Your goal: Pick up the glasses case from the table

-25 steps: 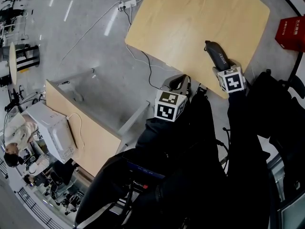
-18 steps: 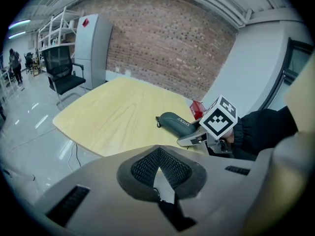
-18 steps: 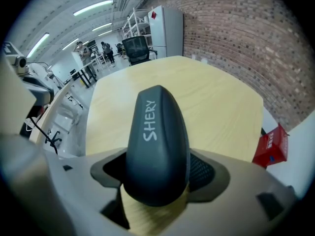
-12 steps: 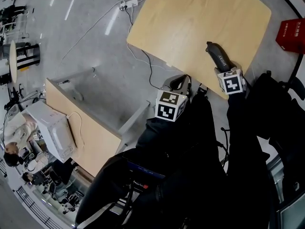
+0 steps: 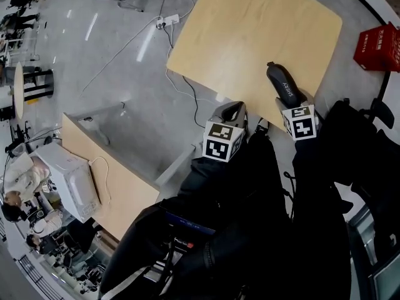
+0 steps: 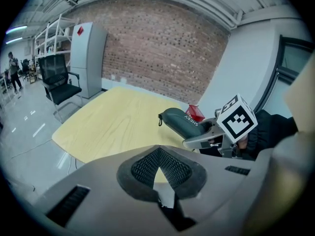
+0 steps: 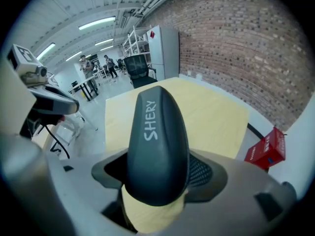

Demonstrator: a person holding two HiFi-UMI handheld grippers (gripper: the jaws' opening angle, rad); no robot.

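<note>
Head view, tabletop: pale wooden tabletop point(image 5: 250, 30) with rounded corners, upper centre of frame.
Head view, task's thing: dark grey, oblong hard-shell glasses case point(image 5: 284, 85) over the tabletop's lower right edge, its long axis running up-left.
Head view, right gripper: right gripper point(image 5: 290, 102) meets the near end of the case, with its marker cube just below.
Head view, left gripper: left gripper point(image 5: 230, 114) sits at lower centre, off the tabletop's edge and apart from the case.
Head view, surroundings: red box point(image 5: 378, 47) on the floor, upper right.

Left gripper view, jaws: pressed together with nothing between them; only a small notch shows above the ribbed pads point(image 6: 160, 163).
Left gripper view, task's thing: the case point(image 6: 178, 122) is right of centre and juts from the right gripper point(image 6: 205, 139) over the tabletop point(image 6: 113, 124). It appears clear of the surface, though that is not certain.

Right gripper view, jaws: pinching the case point(image 7: 157, 136) across its narrow width at the near end, one ribbed pad point(image 7: 199, 173) showing at its right flank.
Right gripper view, lettering: "SHERY" in pale letters on the upper shell.

Handling (judgement): light and stiff, the shell unlikely to yield. The smooth rounded sides could slip or pivot.
Hold (judgement): an end grip leaves most of the length overhanging, so a hold nearer the middle would droop less.
</note>
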